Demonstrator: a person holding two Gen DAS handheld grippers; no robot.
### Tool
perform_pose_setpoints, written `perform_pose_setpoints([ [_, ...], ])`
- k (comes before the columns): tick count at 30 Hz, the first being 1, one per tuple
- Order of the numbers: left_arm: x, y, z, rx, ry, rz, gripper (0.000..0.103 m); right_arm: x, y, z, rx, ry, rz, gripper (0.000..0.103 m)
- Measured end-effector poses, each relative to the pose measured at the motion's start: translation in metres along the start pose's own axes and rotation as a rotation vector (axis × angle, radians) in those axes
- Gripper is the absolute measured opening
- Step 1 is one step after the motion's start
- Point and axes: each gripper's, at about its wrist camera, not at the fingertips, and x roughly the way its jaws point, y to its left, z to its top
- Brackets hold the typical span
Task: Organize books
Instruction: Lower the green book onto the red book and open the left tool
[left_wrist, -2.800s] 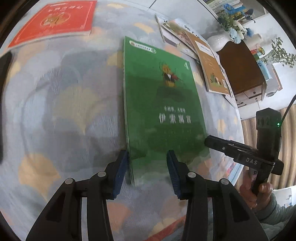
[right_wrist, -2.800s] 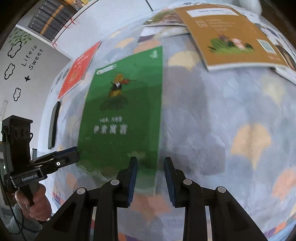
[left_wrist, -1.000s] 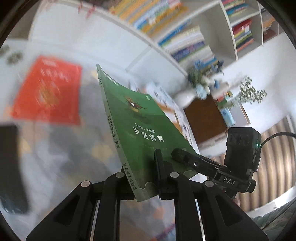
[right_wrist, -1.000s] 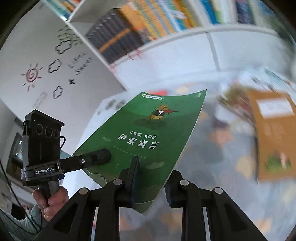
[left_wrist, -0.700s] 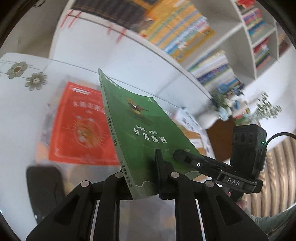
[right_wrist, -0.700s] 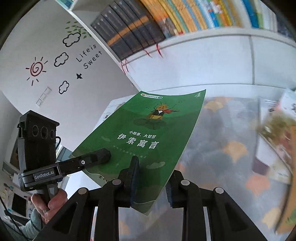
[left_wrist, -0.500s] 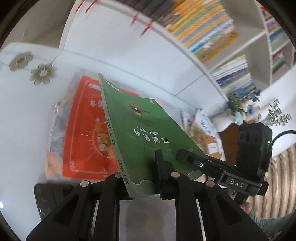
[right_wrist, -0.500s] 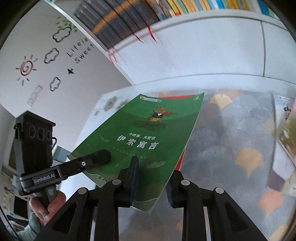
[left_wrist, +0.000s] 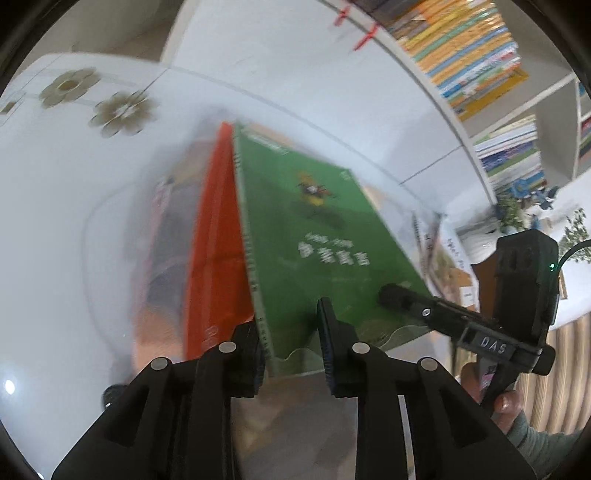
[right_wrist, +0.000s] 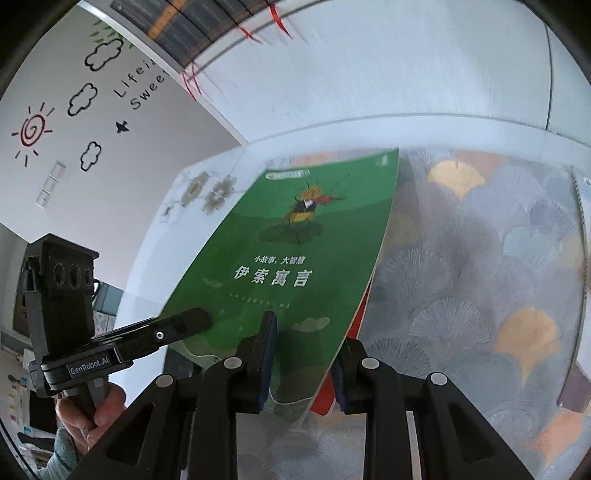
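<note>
The green book (left_wrist: 317, 240) sits in the middle of both pictures, tipped down over the red book (left_wrist: 216, 258). In the left wrist picture the red book shows just to the left of the green one, and in the right wrist picture a bit of red peeks out under the green book's lower right edge. I cannot tell if the two books touch yet.

A short while ago the green book lay flat on the table by itself. Then both grippers picked it up and carried it over. Now it comes down on top of the red book, so the pile is starting to grow.

The left gripper (left_wrist: 291, 328) has just been opening. Its two fingers stand a little apart with the book's near edge between them, and the right finger looks off the cover. The right gripper (right_wrist: 304, 354) is clamped on the book's near corner, one finger on top and one below.

The table has a tablecloth (right_wrist: 480, 258) with fan-shaped leaves on it. More books (left_wrist: 439, 254) lie at the right of the left wrist picture. Bookshelves (left_wrist: 472, 66) fill the upper right.

I think the next step is to let go, so the green book lies flat on the red one.
</note>
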Motion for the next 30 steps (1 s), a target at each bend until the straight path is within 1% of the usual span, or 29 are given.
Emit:
perform_pose_setpoints([
  [4,-0.004,0.01,-0.005,-0.014,0.001,0.078,0.02,0.007,-0.002,0.002,0.019,0.013,-0.005,0.025],
  [6,-0.008,0.015,-0.006,-0.023,-0.007,0.1,0.02,0.011,-0.004,0.003,0.033,0.025,-0.004,0.025],
  [8,-0.011,0.019,-0.007,-0.036,-0.016,0.105,0.021,0.021,-0.005,0.003,0.052,0.068,0.011,0.027],
  [10,-0.013,0.021,-0.009,-0.04,-0.017,0.142,0.021,0.028,-0.002,0.001,0.052,0.093,0.039,0.027],
  [12,-0.015,0.019,-0.013,-0.032,-0.019,0.178,0.021,0.028,-0.001,-0.001,0.057,0.088,0.041,0.027],
  [15,-0.027,0.008,-0.024,-0.004,-0.027,0.195,0.021,0.019,-0.009,-0.008,0.103,0.103,0.062,0.027],
  [17,-0.033,-0.003,-0.03,0.015,-0.034,0.19,0.021,0.004,-0.018,-0.02,0.107,0.102,0.047,0.027],
  [19,-0.039,-0.017,-0.036,0.031,-0.034,0.157,0.022,-0.022,-0.029,-0.04,0.106,0.09,0.021,0.027],
  [21,-0.04,-0.04,-0.039,0.066,-0.026,0.118,0.022,-0.047,-0.042,-0.061,0.131,0.076,-0.004,0.027],
  [24,-0.033,-0.088,-0.055,0.148,-0.01,0.068,0.022,-0.103,-0.07,-0.101,0.205,0.021,-0.04,0.028],
  [26,-0.024,-0.121,-0.062,0.199,0.006,0.053,0.029,-0.142,-0.09,-0.129,0.264,-0.031,-0.068,0.029],
  [27,-0.017,-0.141,-0.065,0.228,0.016,0.056,0.036,-0.16,-0.1,-0.143,0.293,-0.059,-0.084,0.033],
  [28,-0.011,-0.157,-0.069,0.248,0.022,0.054,0.039,-0.182,-0.112,-0.159,0.328,-0.097,-0.107,0.044],
  [30,-0.002,-0.186,-0.078,0.28,0.031,0.029,0.054,-0.216,-0.132,-0.184,0.382,-0.165,-0.152,0.057],
])
